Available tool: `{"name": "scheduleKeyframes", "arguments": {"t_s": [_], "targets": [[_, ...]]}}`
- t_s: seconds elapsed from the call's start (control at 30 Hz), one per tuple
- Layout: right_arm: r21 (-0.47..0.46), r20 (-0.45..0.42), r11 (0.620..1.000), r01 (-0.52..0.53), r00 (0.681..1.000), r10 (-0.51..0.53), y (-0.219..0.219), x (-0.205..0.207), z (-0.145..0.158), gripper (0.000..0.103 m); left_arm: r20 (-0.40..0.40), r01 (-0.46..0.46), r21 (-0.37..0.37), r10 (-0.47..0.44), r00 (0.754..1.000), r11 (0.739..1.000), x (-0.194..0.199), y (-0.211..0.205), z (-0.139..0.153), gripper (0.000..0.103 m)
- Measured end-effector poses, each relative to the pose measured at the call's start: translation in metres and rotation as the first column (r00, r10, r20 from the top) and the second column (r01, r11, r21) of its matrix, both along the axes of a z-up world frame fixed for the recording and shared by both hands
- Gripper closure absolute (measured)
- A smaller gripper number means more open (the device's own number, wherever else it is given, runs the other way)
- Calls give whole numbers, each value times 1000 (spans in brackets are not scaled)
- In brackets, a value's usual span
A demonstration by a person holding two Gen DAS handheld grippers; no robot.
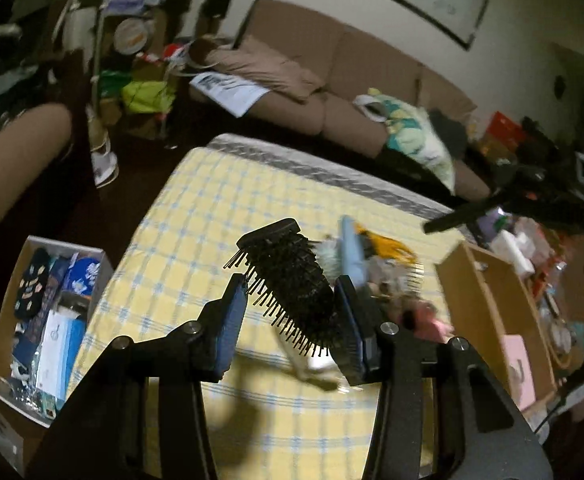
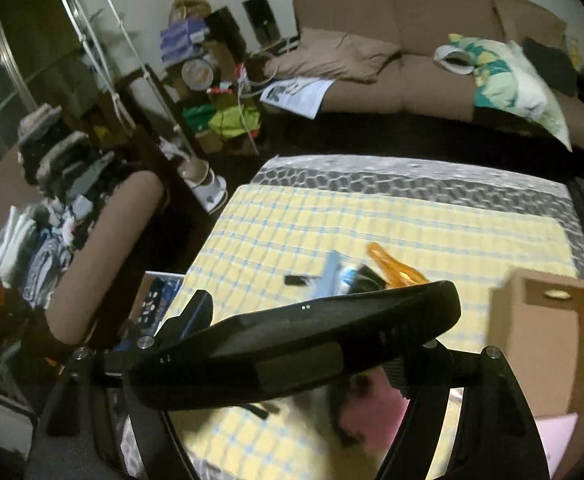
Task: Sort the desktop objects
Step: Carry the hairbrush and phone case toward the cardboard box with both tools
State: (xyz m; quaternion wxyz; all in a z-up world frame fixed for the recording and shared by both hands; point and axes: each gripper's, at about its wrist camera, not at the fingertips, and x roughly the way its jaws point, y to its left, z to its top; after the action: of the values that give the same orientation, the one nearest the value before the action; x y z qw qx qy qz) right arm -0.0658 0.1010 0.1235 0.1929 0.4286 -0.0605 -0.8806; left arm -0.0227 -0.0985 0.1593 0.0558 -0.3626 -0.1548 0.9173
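- Left hand-held gripper (image 1: 292, 320): it's got a black hairbrush (image 1: 292, 280) pinched between its blue pads, lifted clear of the surface. The bristles point down and left, and the brush head sticks up past the fingertips.
- Right hand-held gripper (image 2: 304, 344): a long black flat thing (image 2: 292, 344) lies crosswise between its fingers, which stand fairly wide. I can't make out what that thing is. It seems gripped, but the contact on the right side is hidden.
- The same black thing pokes into the left camera's view from the right edge, well above the desk (image 1: 196, 216).
- The desk has a yellow checked cloth (image 2: 372, 220) on it. Near the middle sits a blurry little pile: a light blue flat item (image 1: 350, 248), something orange (image 2: 392, 268) and a pink thing (image 1: 432, 324).
- A brown cardboard box (image 2: 548, 332) stands at the right side of the desk, with something pale pink (image 1: 516, 368) inside.
- Off the left edge, lower down, is an open box (image 1: 48, 320) crammed with socks and packets.
- A brown sofa (image 2: 412, 40) sits behind.
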Motion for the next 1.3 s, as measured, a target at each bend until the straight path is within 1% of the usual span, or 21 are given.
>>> {"name": "scheduleKeyframes", "arguments": {"t_s": [0.07, 0.17, 0.23, 0.3, 0.4, 0.47, 0.57, 0.67, 0.77, 0.83, 0.9, 0.97, 1.1, 1.23, 1.3], "targets": [[-1, -6, 1000, 17, 1000, -17, 33, 26, 13, 24, -12, 44, -6, -44, 999, 999, 6, 20, 14, 61], [30, -4, 998, 50, 999, -50, 81, 60, 25, 24, -40, 126, -32, -127, 991, 992, 17, 57, 40, 61], [57, 3, 995, 87, 996, -87, 118, 84, 31, 24, -55, 186, -38, -188, 981, 982, 22, 84, 55, 61], [89, 16, 988, 128, 991, -130, 148, 101, 30, 24, -64, 247, -23, -248, 967, 969, 26, 112, 69, 61], [120, 78, 975, 185, 978, -195, 200, 125, 18, 24, -81, 322, -18, -322, 943, 947, 32, 151, 87, 61], [152, 127, 968, 198, 968, -218, 224, 136, 6, 24, -84, 366, -30, -367, 926, 930, 34, 180, 97, 61], [203, 201, 961, 187, 953, -228, 252, 149, -16, 24, -80, 422, -60, -425, 901, 905, 36, 225, 106, 61], [258, 272, 956, 142, 938, -213, 265, 155, -41, 24, -71, 461, -92, -467, 881, 883, 36, 264, 112, 61], [296, 364, 953, 69, 914, -179, 269, 154, -66, 24, -49, 492, -125, -501, 864, 861, 30, 298, 111, 61], [340, 409, 940, 19, 897, -166, 270, 147, -84, 24, -22, 508, -145, -516, 857, 849, 21, 319, 105, 61], [355, 442, 935, -8, 883, -160, 271, 137, -97, 25, 12, 522, -163, -527, 850, 837, 10, 338, 96, 61], [327, 460, 945, -13, 876, -148, 272, 126, -107, 25, 41, 530, -177, -531, 846, 830, -3, 355, 85, 61], [297, 461, 955, -2, 876, -142, 275, 106, -118, 26, 87, 541, -187, -535, 840, 820, -27, 376, 60, 61], [293, 493, 956, 10, 855, -160, 287, 92, -147, 27, 127, 561, -194, -546, 828, 805, -53, 394, 41, 61], [266, 504, 964, 24, 849, -160, 293, 94, -158, 28, 145, 568, -187, -549, 823, 801, -67, 401, 32, 61]]}}
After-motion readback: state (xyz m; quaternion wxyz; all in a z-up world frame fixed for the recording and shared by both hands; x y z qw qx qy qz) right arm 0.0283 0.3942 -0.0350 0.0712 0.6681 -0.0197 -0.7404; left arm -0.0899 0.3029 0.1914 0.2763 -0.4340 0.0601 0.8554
